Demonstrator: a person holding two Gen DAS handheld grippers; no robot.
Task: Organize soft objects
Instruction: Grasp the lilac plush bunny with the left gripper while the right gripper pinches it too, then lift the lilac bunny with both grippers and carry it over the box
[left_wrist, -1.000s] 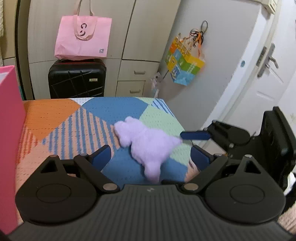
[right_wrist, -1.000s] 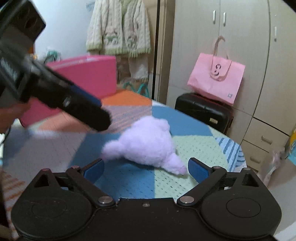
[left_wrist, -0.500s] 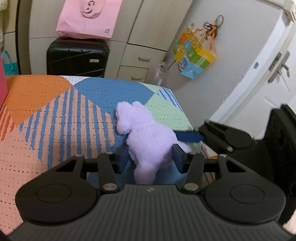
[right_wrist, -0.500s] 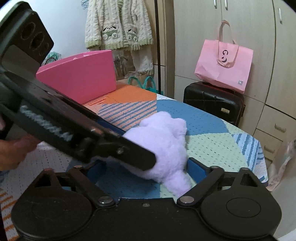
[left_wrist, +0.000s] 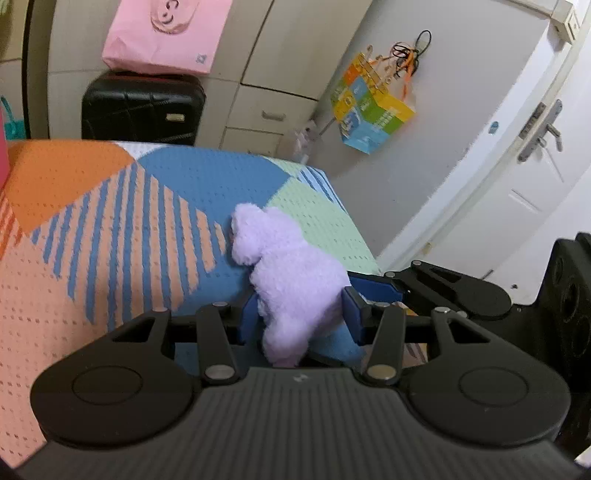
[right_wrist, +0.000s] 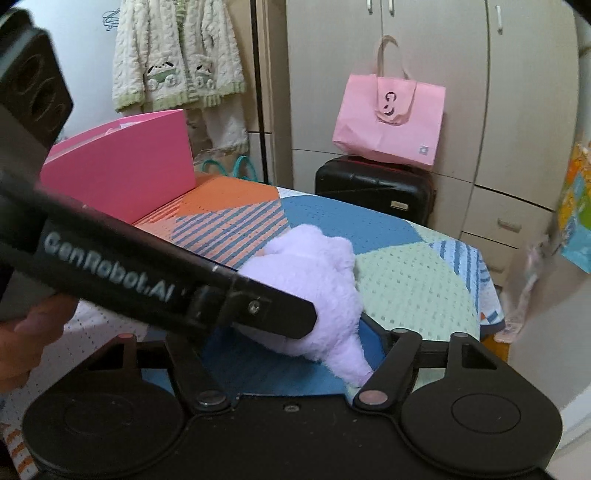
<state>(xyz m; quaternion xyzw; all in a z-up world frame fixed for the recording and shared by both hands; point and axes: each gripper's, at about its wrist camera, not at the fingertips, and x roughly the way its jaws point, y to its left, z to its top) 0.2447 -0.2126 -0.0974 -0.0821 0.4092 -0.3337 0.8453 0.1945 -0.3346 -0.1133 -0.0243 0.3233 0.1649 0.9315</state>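
A fluffy purple plush toy (left_wrist: 291, 273) lies on the patterned cloth (left_wrist: 110, 221), near its right edge. My left gripper (left_wrist: 301, 314) is shut on the toy's near end, with the blue pads pressing into the fur on both sides. In the right wrist view the left gripper's black arm (right_wrist: 166, 280) crosses in front of the plush toy (right_wrist: 321, 266). My right gripper (right_wrist: 284, 332) has the toy between its jaws, which are closing. Its right finger (right_wrist: 373, 328) sits beside the toy's tail and the left one is hidden. I see no pad pressing.
A pink box (right_wrist: 122, 170) stands at the far left of the cloth. Beyond the cloth are a black suitcase (left_wrist: 140, 107) with a pink bag (left_wrist: 166, 33) on it, cupboards and a white door (left_wrist: 535, 184). A hand (right_wrist: 29, 332) holds the left gripper.
My left gripper sank over the plush toy and closed on it from wide open. The right gripper's jaws have narrowed around the toy, and the left gripper's arm now crosses the right view.
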